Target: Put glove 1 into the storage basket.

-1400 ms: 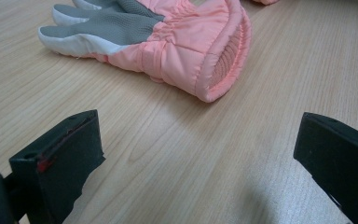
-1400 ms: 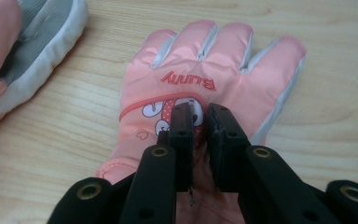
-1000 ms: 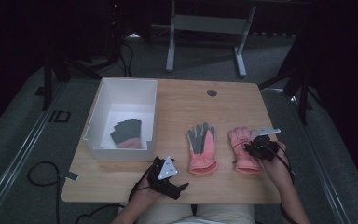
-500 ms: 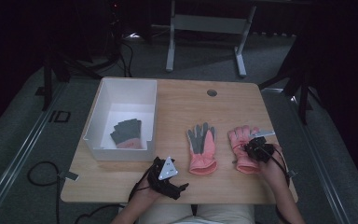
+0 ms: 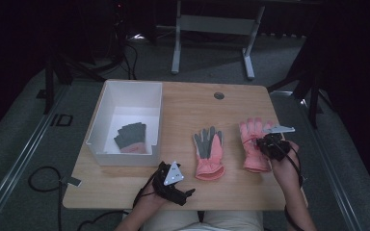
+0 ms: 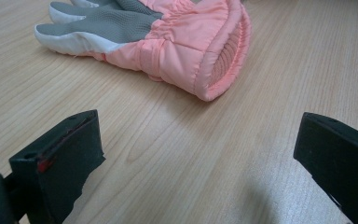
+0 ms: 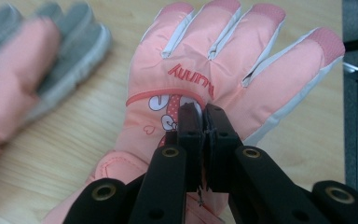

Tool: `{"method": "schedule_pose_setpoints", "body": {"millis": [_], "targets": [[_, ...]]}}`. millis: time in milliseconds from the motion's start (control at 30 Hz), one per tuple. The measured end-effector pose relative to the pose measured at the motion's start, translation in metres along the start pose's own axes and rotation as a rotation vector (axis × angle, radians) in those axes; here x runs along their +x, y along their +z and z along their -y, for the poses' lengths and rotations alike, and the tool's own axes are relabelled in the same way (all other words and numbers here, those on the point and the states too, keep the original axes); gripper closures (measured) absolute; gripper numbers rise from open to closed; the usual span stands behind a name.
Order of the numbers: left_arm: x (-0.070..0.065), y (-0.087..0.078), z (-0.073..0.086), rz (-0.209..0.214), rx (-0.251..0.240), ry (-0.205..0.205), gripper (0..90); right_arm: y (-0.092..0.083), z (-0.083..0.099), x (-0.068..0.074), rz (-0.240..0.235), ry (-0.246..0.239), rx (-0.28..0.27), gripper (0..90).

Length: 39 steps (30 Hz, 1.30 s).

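Wooden surface (image 5: 183, 103), right edge: soft, light padded pink glove (image 7: 205, 84), pinched at its back by right gripper (image 7: 204, 122); left gripper (image 6: 196, 154) released.

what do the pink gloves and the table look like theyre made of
Right pink glove: looks like smooth, slightly shiny padded synthetic shell, puffy with stitched seams and a printed logo. Middle pink glove: same shell, grey textured grip palm, ribbed knit inside the cuff. Table: matte light wood grain, possibly laminate.
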State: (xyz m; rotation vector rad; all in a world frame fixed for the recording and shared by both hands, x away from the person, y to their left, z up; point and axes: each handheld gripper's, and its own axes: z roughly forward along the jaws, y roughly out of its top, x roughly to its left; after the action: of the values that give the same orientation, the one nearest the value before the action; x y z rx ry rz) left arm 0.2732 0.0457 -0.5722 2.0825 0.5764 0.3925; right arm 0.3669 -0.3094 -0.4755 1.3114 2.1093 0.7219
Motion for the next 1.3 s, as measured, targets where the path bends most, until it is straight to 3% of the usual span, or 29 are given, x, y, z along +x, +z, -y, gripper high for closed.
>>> {"method": "schedule_pose_setpoints", "body": {"millis": [333, 467, 667, 1000, 1300], "targets": [[0.000, 0.000, 0.000, 0.001, 0.000, 0.002, 0.8, -0.029, -0.043, 0.024, -0.014, -0.034, -0.080, 86.9], [0.000, -0.001, 0.000, 0.002, -0.002, 0.001, 0.8, -0.035, -0.052, 0.032, -0.019, -0.037, -0.092, 86.9], [0.000, -0.001, 0.000, 0.003, -0.005, -0.001, 0.8, -0.043, -0.073, 0.061, -0.045, -0.058, -0.122, 86.9], [0.000, -0.001, 0.000, 0.007, -0.004, 0.001, 0.8, -0.039, -0.084, 0.096, -0.078, -0.063, -0.119, 86.9], [0.000, -0.001, 0.000, 0.012, -0.001, 0.004, 0.8, -0.024, -0.076, 0.126, -0.113, -0.049, -0.076, 86.9]]}}
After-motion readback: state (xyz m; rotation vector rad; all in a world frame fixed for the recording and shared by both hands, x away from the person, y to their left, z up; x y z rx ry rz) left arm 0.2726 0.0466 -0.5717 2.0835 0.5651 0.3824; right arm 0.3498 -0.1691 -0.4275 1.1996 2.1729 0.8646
